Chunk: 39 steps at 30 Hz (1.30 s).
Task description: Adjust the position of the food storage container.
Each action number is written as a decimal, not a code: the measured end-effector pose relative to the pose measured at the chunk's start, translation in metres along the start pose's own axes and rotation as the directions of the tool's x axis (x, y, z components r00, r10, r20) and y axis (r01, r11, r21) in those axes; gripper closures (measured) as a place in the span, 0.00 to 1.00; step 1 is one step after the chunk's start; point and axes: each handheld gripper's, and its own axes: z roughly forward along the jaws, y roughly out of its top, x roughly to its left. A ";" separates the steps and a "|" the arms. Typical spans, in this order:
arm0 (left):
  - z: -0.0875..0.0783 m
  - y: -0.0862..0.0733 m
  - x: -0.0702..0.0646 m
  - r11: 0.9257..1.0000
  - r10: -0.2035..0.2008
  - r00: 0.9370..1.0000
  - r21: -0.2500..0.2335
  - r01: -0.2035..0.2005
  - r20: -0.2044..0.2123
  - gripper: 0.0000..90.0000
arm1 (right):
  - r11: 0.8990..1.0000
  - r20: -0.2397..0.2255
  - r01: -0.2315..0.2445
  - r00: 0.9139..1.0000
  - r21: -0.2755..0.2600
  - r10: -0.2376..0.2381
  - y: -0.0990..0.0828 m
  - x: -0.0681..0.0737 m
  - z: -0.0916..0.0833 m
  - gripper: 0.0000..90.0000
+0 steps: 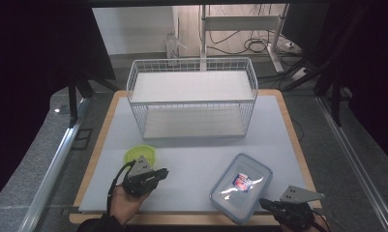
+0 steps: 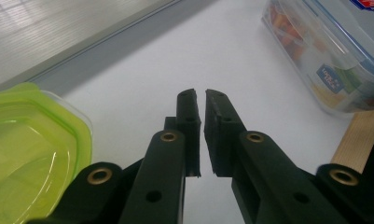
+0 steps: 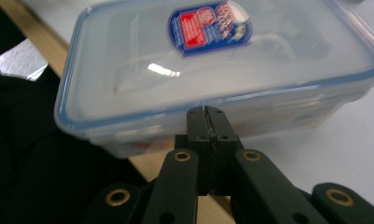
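- Between right gripper point(image 3: 207, 110) pads: nothing; jaws pressed together, tips just short of clear lidded box point(image 3: 222, 70).
- Beside left gripper point(image 2: 199, 95): jaws nearly together, nothing pinched; green container point(image 2: 31, 140) near its left.
- Beyond both: wire rack point(image 1: 191, 96).

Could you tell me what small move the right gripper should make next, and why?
Probably open its fingers. The right gripper is shut with nothing between its fingers, just in front of the near edge of the clear lidded box; it cannot take hold of that box until the fingers part.
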 end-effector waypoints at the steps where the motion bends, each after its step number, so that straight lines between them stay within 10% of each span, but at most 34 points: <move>1: 0.000 -0.001 0.000 1.000 -0.001 1.000 0.001 0.001 0.001 0.94 | 1.000 -0.008 -0.004 1.000 0.004 0.004 -0.001 0.000 0.000 1.00; 24: 0.001 -0.001 -0.005 1.000 0.011 1.000 0.012 -0.011 0.012 0.93 | 1.000 -0.116 0.011 0.993 -0.027 -0.014 0.011 0.011 0.020 1.00; 39: 0.002 -0.001 -0.004 1.000 0.004 1.000 0.016 -0.005 0.017 0.93 | 0.995 -0.273 0.099 0.957 0.000 -0.095 0.042 0.031 0.063 1.00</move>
